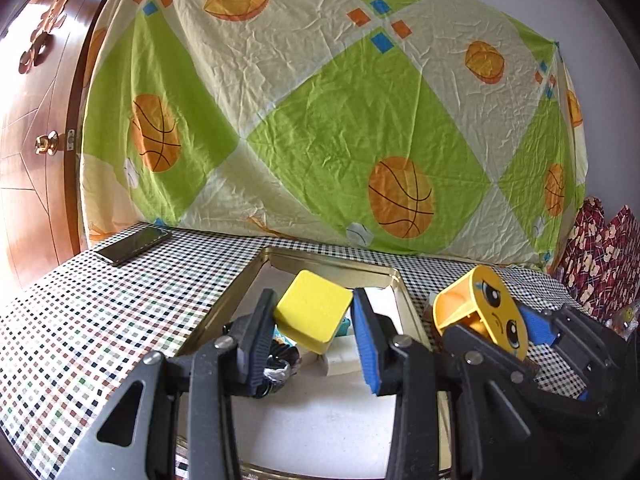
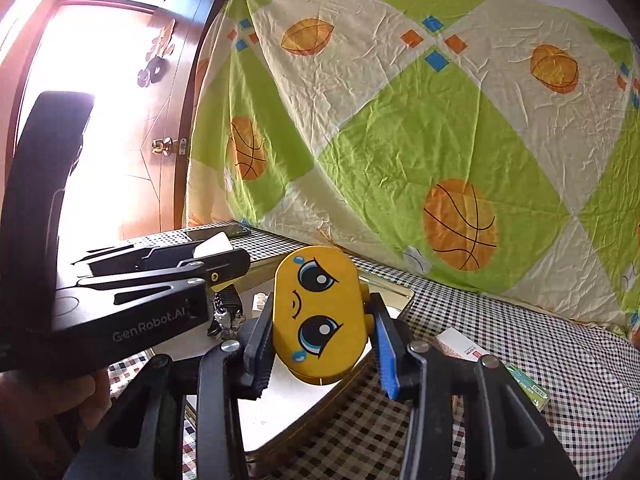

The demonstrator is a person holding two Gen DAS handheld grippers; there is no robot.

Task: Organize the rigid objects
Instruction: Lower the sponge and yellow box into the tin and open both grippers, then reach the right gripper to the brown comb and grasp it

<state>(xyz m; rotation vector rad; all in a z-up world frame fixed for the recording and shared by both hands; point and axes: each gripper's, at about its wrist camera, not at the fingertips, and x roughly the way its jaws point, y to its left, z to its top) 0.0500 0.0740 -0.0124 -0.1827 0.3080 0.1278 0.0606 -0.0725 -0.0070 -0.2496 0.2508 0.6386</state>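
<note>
My left gripper [image 1: 314,320] is shut on a plain yellow square block [image 1: 312,310], held tilted above a shallow gold-rimmed tin tray [image 1: 400,284]. The tray holds a white block [image 1: 340,354], a crumpled foil-like piece [image 1: 280,360] and a small teal item. My right gripper [image 2: 320,320] is shut on a yellow oval toy with a cartoon face [image 2: 318,314], raised over the tray's right corner [image 2: 404,294]. The left wrist view shows that same toy [image 1: 494,308] and the right gripper [image 1: 500,330] just right of the tray. The left gripper's body [image 2: 132,308] fills the left of the right wrist view.
A checked cloth [image 1: 100,312] covers the table. A dark phone [image 1: 134,245] lies at the far left corner. Small card boxes [image 2: 460,344] lie right of the tray. A basketball-print sheet [image 1: 320,120] hangs behind, with a wooden door [image 1: 36,140] at left.
</note>
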